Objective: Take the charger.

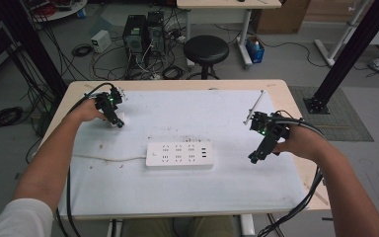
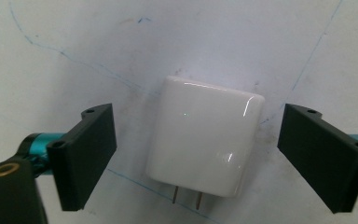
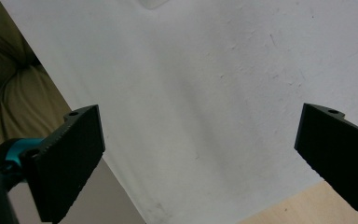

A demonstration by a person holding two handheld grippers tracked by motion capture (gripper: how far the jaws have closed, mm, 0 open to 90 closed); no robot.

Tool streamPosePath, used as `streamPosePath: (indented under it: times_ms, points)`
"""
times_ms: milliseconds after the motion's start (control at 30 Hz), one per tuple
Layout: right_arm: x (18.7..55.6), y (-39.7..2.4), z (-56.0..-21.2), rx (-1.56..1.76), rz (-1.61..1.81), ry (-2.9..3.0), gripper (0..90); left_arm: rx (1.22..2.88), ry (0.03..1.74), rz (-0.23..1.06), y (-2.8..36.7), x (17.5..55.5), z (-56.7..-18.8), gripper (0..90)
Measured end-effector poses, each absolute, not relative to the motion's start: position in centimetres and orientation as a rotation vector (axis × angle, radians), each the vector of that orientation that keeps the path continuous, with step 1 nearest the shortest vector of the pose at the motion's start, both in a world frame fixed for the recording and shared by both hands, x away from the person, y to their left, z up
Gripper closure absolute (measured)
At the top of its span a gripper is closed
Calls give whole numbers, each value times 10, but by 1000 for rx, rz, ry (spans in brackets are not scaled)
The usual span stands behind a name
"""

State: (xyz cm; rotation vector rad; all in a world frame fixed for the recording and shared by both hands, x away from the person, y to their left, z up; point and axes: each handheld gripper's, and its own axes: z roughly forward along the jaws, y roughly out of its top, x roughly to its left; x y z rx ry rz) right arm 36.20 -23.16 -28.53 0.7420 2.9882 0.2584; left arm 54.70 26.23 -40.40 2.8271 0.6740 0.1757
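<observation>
Close up, charger's (image 2: pixel 206 140) 2 prongs (image 2: pixel 186 198).

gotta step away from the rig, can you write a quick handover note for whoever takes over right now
Left gripper: low over the white charger plug, jaws open on either side, not yet touching it. The plug lies flat on the white mat, prongs pointing back toward the gripper.
Right gripper: open, holding nothing, above the mat's right edge.
Power strip: mid-mat, nothing plugged into it.
Done: left gripper lined up on the plug.
Left: grasp and lift the plug, likely bringing it to the strip.
</observation>
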Motion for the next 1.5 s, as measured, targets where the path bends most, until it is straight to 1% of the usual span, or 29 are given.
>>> streamPosePath:
  times_ms: [100,133,200,267,500,533,700,900,1100,1167,1200,1267,1300,1333,1400,1500]
  points:
    - [363,-231,-286,729,255,2993,8,2836,673,179,263,548,-406,161]
    - [363,-230,-286,734,253,2993,8,2837,666,177,264,548,-407,196]
    - [363,-231,-286,736,255,2997,8,2843,660,171,264,548,-407,228]
    - [363,-231,-286,746,262,2995,8,2851,657,165,264,548,-407,279]
    - [364,-232,-286,737,259,2997,8,2851,638,135,262,548,-410,326]
    - [364,-232,-286,745,259,2997,8,2852,646,136,262,547,-411,357]
    - [363,-233,-286,754,278,2999,8,2858,642,145,263,546,-410,421]
    - [364,-234,-288,743,287,2995,8,2864,626,163,264,541,-407,424]
    - [364,-233,-288,742,314,2975,8,2804,667,226,265,528,-382,423]
    - [364,-232,-288,745,316,2970,8,2771,688,233,262,520,-373,423]
    - [364,-232,-288,745,322,2963,8,2752,736,239,258,512,-362,423]
    - [363,-231,-287,753,333,2954,8,2751,735,252,256,507,-357,424]
    - [363,-231,-287,749,330,2947,8,2737,736,271,252,495,-347,423]
    - [363,-231,-287,749,330,2947,8,2737,736,271,252,495,-347,423]
    - [361,-230,-286,756,333,2915,8,2714,754,283,246,481,-339,423]
    - [361,-230,-285,753,360,2904,8,2712,736,280,237,461,-329,423]
